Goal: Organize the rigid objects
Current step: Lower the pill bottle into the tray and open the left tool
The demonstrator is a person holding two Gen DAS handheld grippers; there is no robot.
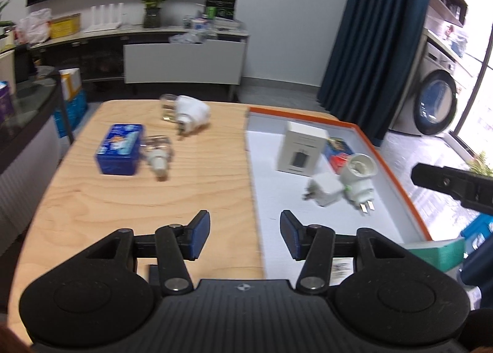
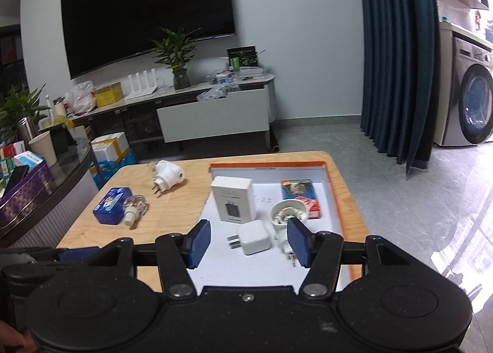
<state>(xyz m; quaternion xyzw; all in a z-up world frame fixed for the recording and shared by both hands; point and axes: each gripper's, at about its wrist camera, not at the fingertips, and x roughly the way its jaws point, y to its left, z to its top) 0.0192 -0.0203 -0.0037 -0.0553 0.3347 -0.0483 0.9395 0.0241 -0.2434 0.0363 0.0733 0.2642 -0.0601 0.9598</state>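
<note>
An orange-rimmed white tray (image 1: 397,165) (image 2: 336,199) lies on the right half of the wooden table. In it are a white box (image 1: 300,148) (image 2: 234,202), a white charger cube (image 1: 323,189) (image 2: 254,236), a white plug-in device (image 1: 359,177) (image 2: 286,216) and a colourful card pack (image 1: 337,149) (image 2: 299,192). On the bare wood lie a blue tin (image 1: 120,149) (image 2: 112,205), a clear bottle with white cap (image 1: 158,154) (image 2: 135,209) and a white plug device (image 1: 191,114) (image 2: 168,177). My left gripper (image 1: 245,236) is open and empty over the tray's left edge. My right gripper (image 2: 249,243) is open and empty above the charger cube.
A glass side table (image 2: 58,165) with boxes and a cup stands left of the table. A TV cabinet (image 2: 212,115) with a plant is behind. A blue curtain (image 2: 397,54) and a washing machine (image 2: 471,106) are at the right. The right gripper's body (image 1: 456,183) shows at the left view's right edge.
</note>
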